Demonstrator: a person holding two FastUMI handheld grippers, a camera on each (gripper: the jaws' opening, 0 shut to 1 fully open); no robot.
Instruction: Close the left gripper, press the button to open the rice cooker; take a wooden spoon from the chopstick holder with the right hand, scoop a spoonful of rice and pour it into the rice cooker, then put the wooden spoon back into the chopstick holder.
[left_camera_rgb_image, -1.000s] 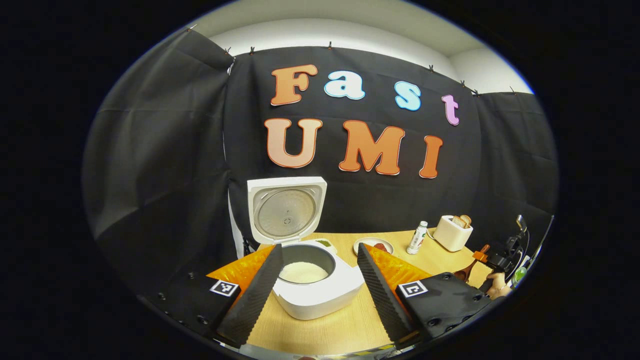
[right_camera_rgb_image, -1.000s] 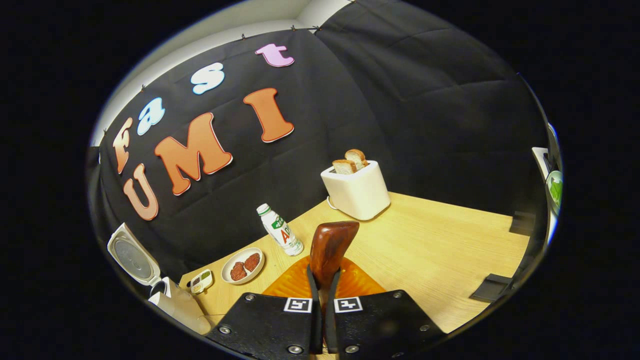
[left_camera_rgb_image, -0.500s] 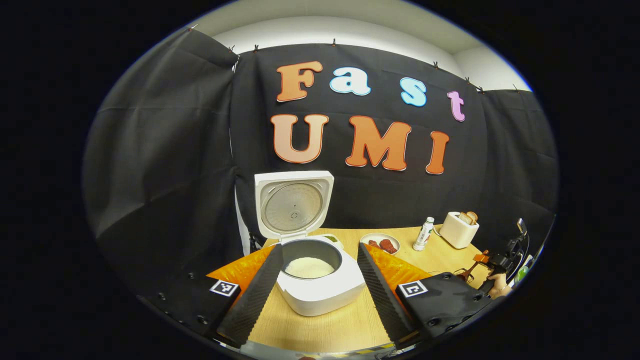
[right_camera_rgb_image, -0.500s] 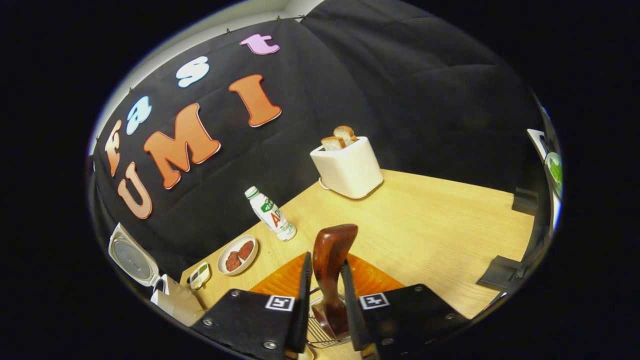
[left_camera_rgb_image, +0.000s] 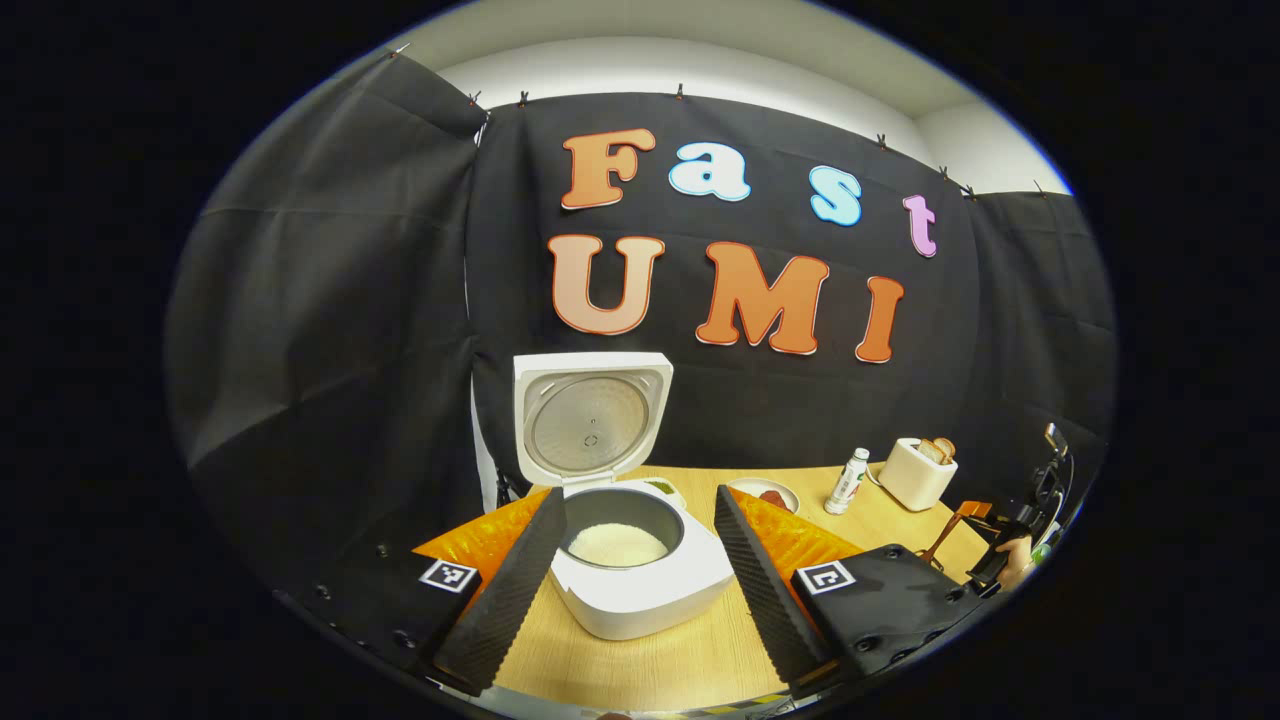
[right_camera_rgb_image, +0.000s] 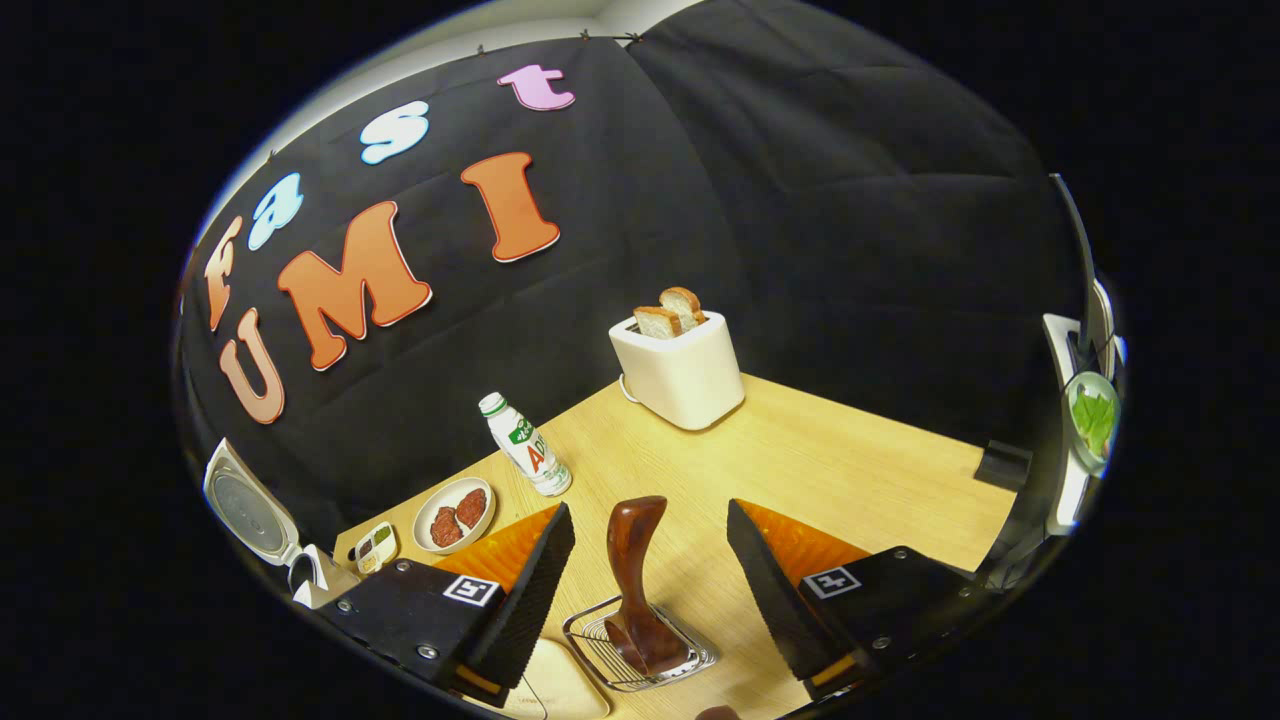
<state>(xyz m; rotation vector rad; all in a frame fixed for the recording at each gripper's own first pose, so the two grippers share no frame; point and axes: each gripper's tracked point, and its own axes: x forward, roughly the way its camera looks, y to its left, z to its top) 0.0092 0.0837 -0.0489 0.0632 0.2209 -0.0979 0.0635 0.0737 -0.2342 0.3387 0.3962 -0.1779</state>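
The white rice cooker stands with its lid raised and white rice in its pot. My left gripper hangs open in front of it, a finger on each side and clear of it. In the right gripper view the dark wooden spoon stands upright in the wire chopstick holder. My right gripper is open around the spoon, with both fingers well apart from it. The cooker sits at the far left of that view.
On the wooden table stand a white toaster with bread, a small bottle, a plate of red food and a small dish. A pale container lies beside the holder. A plate of greens sits far right.
My right gripper has opened and let go of the wooden spoon, which now stands in the wire holder. The gripper has drawn back a little. The left gripper has barely shifted.
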